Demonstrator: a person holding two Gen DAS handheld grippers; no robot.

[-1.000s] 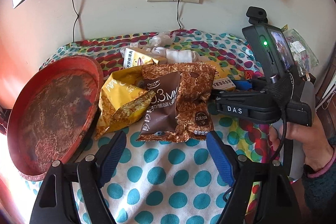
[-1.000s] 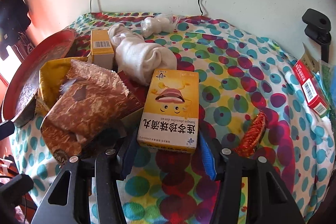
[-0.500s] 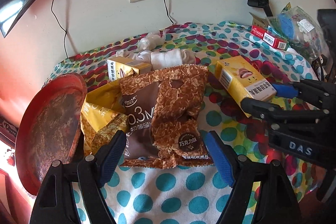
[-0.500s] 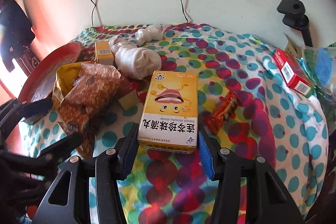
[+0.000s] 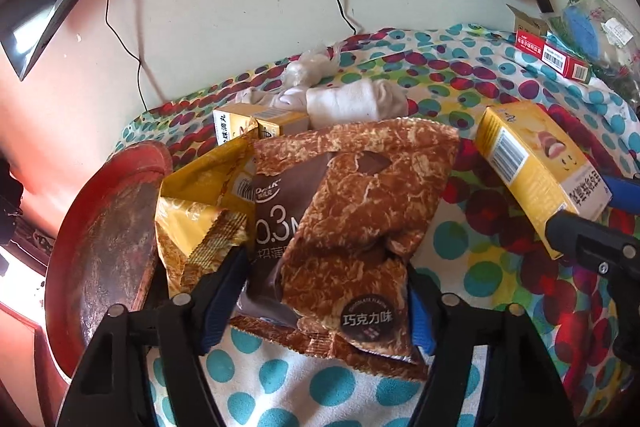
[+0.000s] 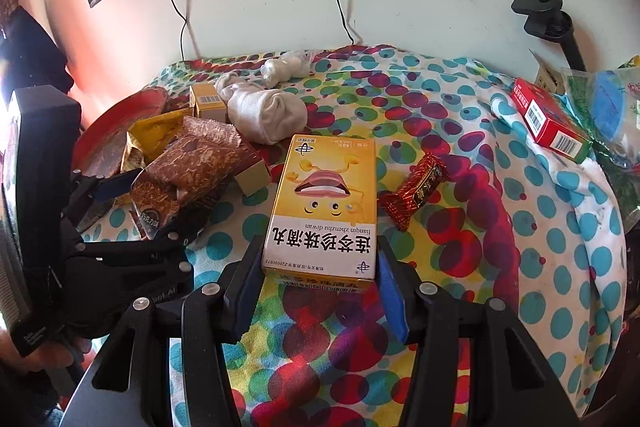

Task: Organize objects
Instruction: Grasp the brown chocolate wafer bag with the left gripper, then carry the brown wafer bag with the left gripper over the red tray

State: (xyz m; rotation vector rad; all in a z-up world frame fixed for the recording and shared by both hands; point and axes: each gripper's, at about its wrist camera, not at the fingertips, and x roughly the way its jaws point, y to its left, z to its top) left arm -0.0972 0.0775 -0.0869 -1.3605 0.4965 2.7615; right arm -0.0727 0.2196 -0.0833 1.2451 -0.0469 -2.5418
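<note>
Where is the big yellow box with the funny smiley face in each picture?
Left wrist view: yellow box at the right edge, held in the right gripper.
Right wrist view: yellow box in the bottom centre, between that gripper's fingers.
Shared landmark: the rolled white socks.

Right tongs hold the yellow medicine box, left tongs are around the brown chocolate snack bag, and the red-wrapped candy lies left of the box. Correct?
Not quite. In the right wrist view the red-wrapped candy lies right of the yellow medicine box, not left. The rest stands: right tongs hold the box, left tongs closing around the brown chocolate snack bag.
</note>
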